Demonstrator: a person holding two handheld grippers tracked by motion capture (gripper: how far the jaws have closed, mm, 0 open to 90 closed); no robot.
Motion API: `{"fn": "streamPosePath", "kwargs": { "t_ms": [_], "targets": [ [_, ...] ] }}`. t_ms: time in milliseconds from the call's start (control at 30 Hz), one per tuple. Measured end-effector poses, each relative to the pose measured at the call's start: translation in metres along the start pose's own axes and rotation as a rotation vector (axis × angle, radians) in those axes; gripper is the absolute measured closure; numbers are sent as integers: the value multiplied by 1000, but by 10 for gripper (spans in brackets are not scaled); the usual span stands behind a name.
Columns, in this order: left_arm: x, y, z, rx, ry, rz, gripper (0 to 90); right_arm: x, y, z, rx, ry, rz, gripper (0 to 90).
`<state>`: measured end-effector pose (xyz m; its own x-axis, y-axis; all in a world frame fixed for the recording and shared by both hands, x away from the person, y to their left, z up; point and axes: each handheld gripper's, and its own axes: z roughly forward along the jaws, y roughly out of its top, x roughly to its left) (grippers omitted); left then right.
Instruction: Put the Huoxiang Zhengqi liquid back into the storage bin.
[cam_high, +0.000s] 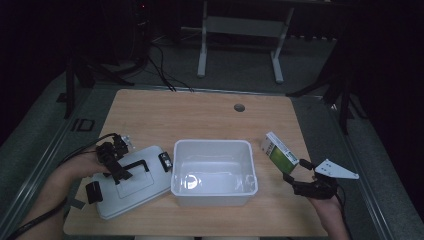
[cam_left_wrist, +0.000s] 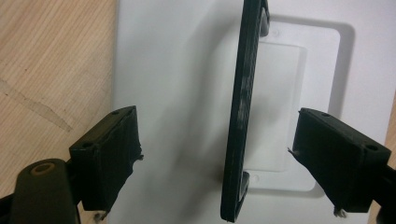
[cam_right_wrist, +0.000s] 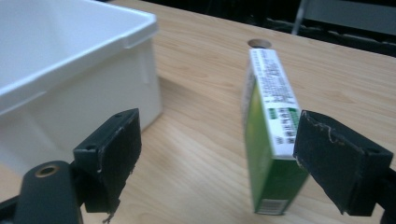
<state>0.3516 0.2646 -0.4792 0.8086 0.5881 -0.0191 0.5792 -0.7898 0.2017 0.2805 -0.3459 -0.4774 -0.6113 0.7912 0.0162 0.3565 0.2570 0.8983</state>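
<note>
A white lid (cam_high: 135, 192) lies flat at the table's front left, with a black handle (cam_high: 135, 165) across its top. My left gripper (cam_high: 117, 160) hangs over it. In the left gripper view the handle (cam_left_wrist: 243, 93) runs between the open jaws of the left gripper (cam_left_wrist: 222, 158) and touches neither pad, with the lid (cam_left_wrist: 177, 70) behind it. A green and white box (cam_high: 278, 148) stands tilted at the right of the white bin (cam_high: 212, 197). My right gripper (cam_right_wrist: 219, 158) is open around the box (cam_right_wrist: 273, 98), which rests against the right pad, far from the left one.
The open white bin (cam_right_wrist: 93, 102) stands at the front middle of the wooden table, between the lid and the box. Black latches (cam_high: 165, 161) sit at the lid's ends. A round cable hole (cam_high: 239, 107) is at the back of the table. Dark floor and stand legs lie beyond.
</note>
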Motion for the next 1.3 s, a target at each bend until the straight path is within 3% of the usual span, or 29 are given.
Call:
{"fn": "streamPosePath", "kwargs": {
  "t_ms": [167, 267, 633, 967, 1300],
  "targets": [
    [0, -1, 1, 9, -2, 0, 150, -11, 7, 6, 29, -19, 2, 175],
    [0, -2, 1, 10, -3, 2, 150, -24, 14, 16, 81, -5, 20, 209],
    [0, -1, 1, 14, -9, 3, 150, -47, 22, 45, 232, -43, 56, 239],
    [1, -1, 3, 21, -4, 5, 150, -58, 29, 62, 338, -63, 75, 244],
    [1, -1, 2, 23, -5, 0, 150, -60, 40, 80, 442, -67, 66, 263]
  ]
}}
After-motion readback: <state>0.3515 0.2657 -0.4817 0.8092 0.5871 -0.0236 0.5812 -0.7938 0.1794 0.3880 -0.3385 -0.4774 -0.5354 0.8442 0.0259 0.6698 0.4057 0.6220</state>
